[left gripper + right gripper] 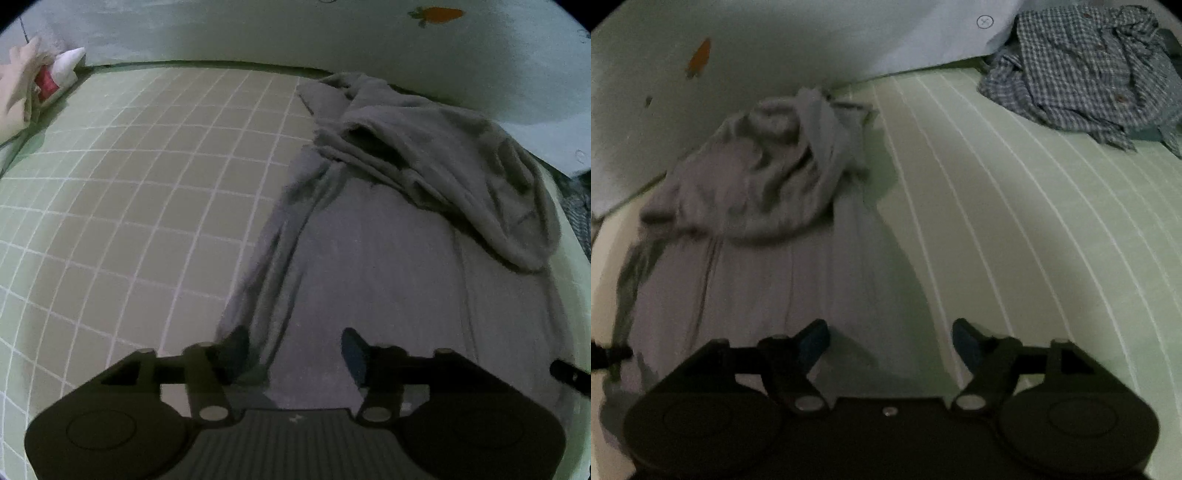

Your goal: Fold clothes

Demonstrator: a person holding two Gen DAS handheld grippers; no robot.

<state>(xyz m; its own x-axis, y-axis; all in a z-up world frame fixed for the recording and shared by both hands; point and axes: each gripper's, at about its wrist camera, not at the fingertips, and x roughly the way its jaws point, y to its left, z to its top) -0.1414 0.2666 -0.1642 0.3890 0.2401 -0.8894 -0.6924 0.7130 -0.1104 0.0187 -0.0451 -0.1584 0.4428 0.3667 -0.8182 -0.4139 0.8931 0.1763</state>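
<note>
A grey garment (388,258) lies on the green grid sheet (147,192), its near part spread flat and its far part bunched in a heap (443,162). My left gripper (293,347) hovers open over the garment's near left edge, nothing between its fingers. In the right wrist view the same grey garment (768,258) lies left of centre, its crumpled far end (768,170) by the wall. My right gripper (890,339) stands open at the garment's near right edge, holding nothing. The tip of the other gripper (605,356) shows at the far left.
A blue checked shirt (1086,74) lies crumpled at the far right of the green sheet (1034,221). A pale wall with an orange carrot print (439,14) runs behind. A hand and a red-and-white object (55,74) sit at the far left corner.
</note>
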